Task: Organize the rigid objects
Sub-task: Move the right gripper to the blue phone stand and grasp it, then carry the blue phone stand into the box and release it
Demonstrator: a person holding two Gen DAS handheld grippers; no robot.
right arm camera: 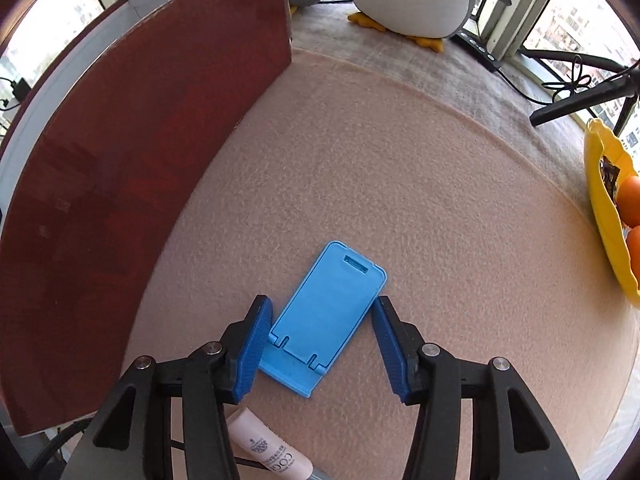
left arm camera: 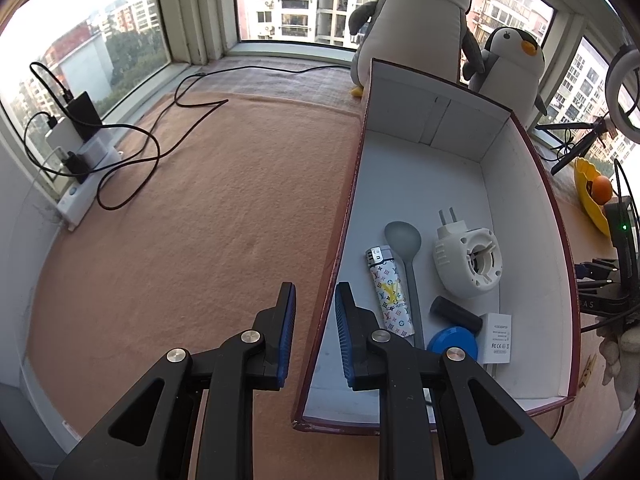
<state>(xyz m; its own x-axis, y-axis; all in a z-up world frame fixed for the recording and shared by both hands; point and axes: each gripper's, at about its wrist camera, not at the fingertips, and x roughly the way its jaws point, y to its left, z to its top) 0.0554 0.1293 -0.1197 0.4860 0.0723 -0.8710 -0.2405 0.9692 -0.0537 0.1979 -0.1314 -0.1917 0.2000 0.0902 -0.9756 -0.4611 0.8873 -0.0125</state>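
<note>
A dark red box (left arm camera: 460, 184) with a white inside stands on the pink mat. It holds a patterned lighter (left arm camera: 390, 292), a grey spoon (left arm camera: 404, 240), a white plug-in device (left arm camera: 466, 258), a black cylinder (left arm camera: 456, 312), a blue round lid (left arm camera: 452, 344) and a white adapter (left arm camera: 496, 338). My left gripper (left arm camera: 316, 304) is open, with the box's left wall between its fingers. My right gripper (right arm camera: 322, 320) is open, its fingers on either side of a flat blue phone stand (right arm camera: 326, 316) lying on the mat. The box's outer wall (right arm camera: 120, 184) rises at the left.
Two plush penguins (left arm camera: 424, 16) stand behind the box. A power strip with chargers and cables (left arm camera: 80, 148) lies at the left window. A yellow bowl with oranges (right arm camera: 612, 208) sits at the right. A beige tube (right arm camera: 272, 452) lies under my right gripper. A tripod leg (right arm camera: 580, 96) is at the back right.
</note>
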